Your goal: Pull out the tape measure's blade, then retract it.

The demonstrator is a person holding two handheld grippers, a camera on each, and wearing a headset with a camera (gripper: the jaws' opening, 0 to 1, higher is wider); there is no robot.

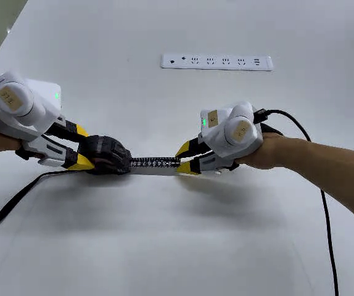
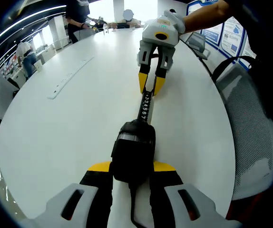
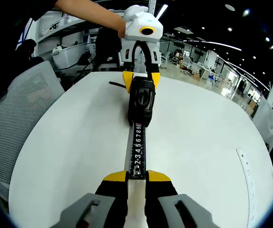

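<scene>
Tape measure (image 1: 106, 154) is resting on the white table (image 1: 164, 234), the left gripper (image 1: 83, 148) clamping its black case at nine o'clock. At three o'clock the right gripper (image 1: 183, 159) is pinching the tip of the short extended blade (image 1: 155, 163)

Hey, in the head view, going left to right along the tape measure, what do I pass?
left gripper → tape measure case → blade → right gripper
</scene>
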